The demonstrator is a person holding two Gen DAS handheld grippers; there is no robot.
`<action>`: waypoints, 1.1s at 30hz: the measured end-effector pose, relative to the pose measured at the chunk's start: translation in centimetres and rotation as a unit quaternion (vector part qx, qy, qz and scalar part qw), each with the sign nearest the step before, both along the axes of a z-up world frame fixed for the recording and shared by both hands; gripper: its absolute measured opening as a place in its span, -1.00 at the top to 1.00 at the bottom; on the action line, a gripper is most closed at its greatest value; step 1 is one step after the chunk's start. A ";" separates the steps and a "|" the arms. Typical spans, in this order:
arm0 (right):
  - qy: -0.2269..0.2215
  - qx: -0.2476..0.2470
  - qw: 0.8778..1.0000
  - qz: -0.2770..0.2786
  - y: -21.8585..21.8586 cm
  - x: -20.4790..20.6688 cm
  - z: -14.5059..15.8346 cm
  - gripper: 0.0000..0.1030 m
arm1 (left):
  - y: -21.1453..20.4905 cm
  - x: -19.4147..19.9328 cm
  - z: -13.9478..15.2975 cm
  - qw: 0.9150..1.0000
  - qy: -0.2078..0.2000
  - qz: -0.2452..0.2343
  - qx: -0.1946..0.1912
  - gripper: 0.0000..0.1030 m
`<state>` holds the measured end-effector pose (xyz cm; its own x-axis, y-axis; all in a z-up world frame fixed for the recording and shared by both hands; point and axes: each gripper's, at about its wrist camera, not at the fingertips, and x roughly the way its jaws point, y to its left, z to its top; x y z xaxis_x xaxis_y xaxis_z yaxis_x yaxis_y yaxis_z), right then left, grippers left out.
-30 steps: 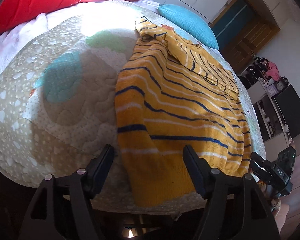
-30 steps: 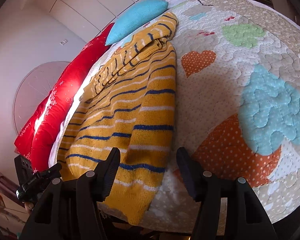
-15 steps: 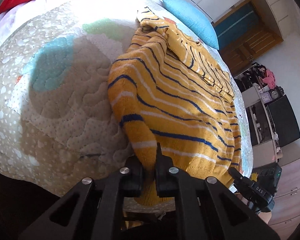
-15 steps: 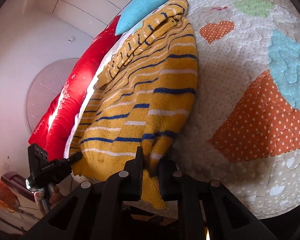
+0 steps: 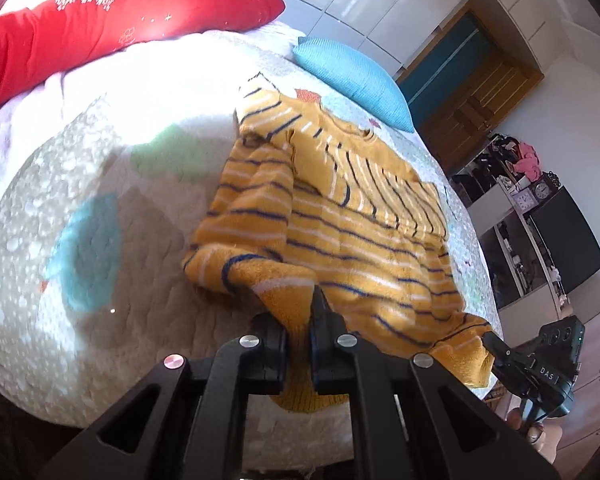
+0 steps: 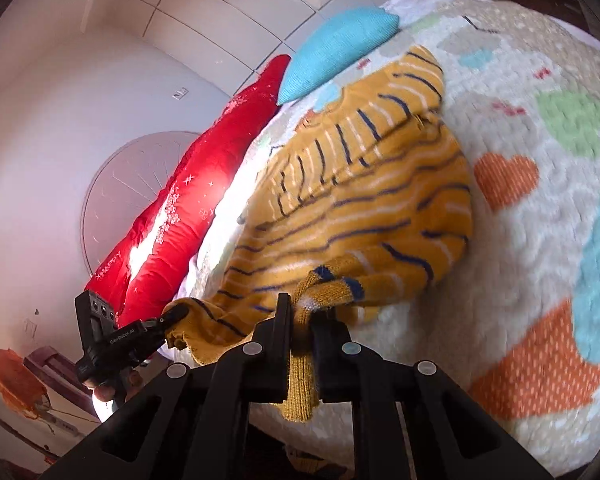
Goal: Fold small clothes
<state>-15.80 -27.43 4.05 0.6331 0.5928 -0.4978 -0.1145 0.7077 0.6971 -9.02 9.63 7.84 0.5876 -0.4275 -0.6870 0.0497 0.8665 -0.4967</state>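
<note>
Sweater (image 5: 352, 216) lies on quilt (image 5: 80, 248) at bed's near edge; hem now lifted off it, bunched vs flat earlier. Left gripper (image 5: 298, 344) & right gripper (image 6: 302, 334), open before, clench hem corners.

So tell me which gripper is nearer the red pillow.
Left. The left gripper clamps the yellow striped sweater at the hem corner on the red pillow side; the right gripper pinches the opposite corner, farther from it, and its jaws are closing.
</note>
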 end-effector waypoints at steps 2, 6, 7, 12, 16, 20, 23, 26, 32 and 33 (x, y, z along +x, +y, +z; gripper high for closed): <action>-0.019 -0.012 1.000 -0.004 0.2 2.4 1.7 0.80 | -0.2 2.1 1.1 1.000 -0.012 0.007 0.002 0.85; -0.028 -0.022 0.999 -0.018 0.0 8.2 3.7 0.80 | -0.4 8.0 2.7 1.000 -0.015 0.020 -0.003 0.85; -0.025 -0.023 0.999 -0.024 -0.2 9.9 4.0 0.80 | -0.5 9.7 2.9 1.000 -0.012 0.023 -0.004 0.85; 0.012 -0.021 0.998 -0.058 -1.7 17.0 2.8 0.80 | -2.2 16.9 2.2 0.999 0.014 0.028 0.041 0.85; 0.047 -0.005 0.997 -0.068 -3.0 21.0 0.9 0.80 | -3.9 20.9 0.6 0.996 0.034 0.002 0.078 0.85; 0.076 0.024 0.995 -0.067 -4.2 24.6 -1.1 0.76 | -4.6 24.4 -0.4 0.996 0.051 -0.006 0.074 0.83; 0.101 0.057 0.990 -0.082 -5.4 27.1 -2.8 0.76 | -3.9 27.2 -1.9 0.996 0.081 0.013 0.030 0.81; 0.111 0.081 0.985 -0.104 -6.7 29.1 -3.9 0.55 | -3.3 29.4 -3.2 0.994 0.103 0.020 -0.008 0.72; 0.117 0.083 0.982 -0.124 -7.6 31.7 -4.6 0.18 | -0.8 31.1 -4.2 0.987 0.102 0.043 -0.118 -0.09; 0.114 0.074 0.982 -0.127 -7.5 32.0 -4.4 0.08 | -0.2 31.2 -4.0 0.985 0.097 0.055 -0.132 -0.16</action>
<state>16.16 -34.97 -0.36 0.6518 0.5067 -0.5642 0.2243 0.5819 0.7817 22.17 9.44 3.80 0.5093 -0.5476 -0.6639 -0.1544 0.7008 -0.6965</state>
